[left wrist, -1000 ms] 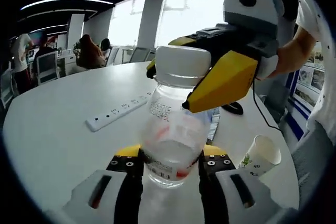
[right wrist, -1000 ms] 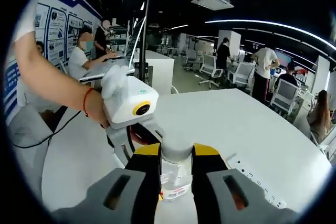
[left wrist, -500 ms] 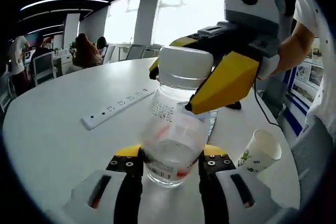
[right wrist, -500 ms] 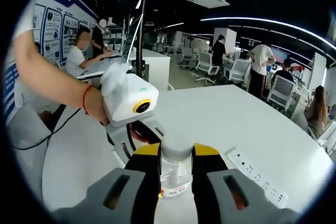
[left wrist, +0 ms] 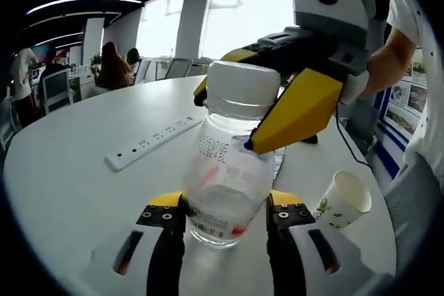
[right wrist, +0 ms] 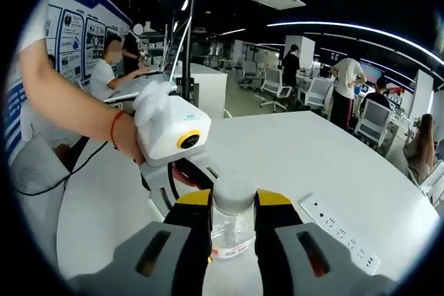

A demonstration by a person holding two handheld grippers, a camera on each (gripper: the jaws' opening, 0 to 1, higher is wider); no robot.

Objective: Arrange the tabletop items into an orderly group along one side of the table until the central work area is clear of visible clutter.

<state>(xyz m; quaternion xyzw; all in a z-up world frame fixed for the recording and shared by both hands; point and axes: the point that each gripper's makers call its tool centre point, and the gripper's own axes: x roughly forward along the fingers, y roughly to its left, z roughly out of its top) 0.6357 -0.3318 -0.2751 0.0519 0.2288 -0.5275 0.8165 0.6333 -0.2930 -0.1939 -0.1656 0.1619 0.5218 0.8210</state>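
Note:
A clear plastic bottle (left wrist: 225, 185) with a white cap (left wrist: 243, 88) stands slightly tilted on the white table (left wrist: 69, 192). My left gripper (left wrist: 225, 202) is shut on the bottle's lower body. In the left gripper view my right gripper (left wrist: 239, 112) comes in from the upper right, its yellow jaws clamped on the cap. The right gripper view looks down on the same grip: my right gripper (right wrist: 232, 202) shut on the cap (right wrist: 232, 190), the bottle (right wrist: 227, 232) below it. The left gripper (right wrist: 184, 175) reaches in from the left in a person's hand.
A white power strip (left wrist: 149, 145) lies on the table left of the bottle, also seen as the power strip (right wrist: 340, 233). A paper cup (left wrist: 343, 200) lies on its side at the right. A small black object (left wrist: 309, 140) sits behind. People and office chairs stand beyond the table.
The bottle leans a little more than before while both grippers keep their hold. Both views have shifted slightly with the hands.

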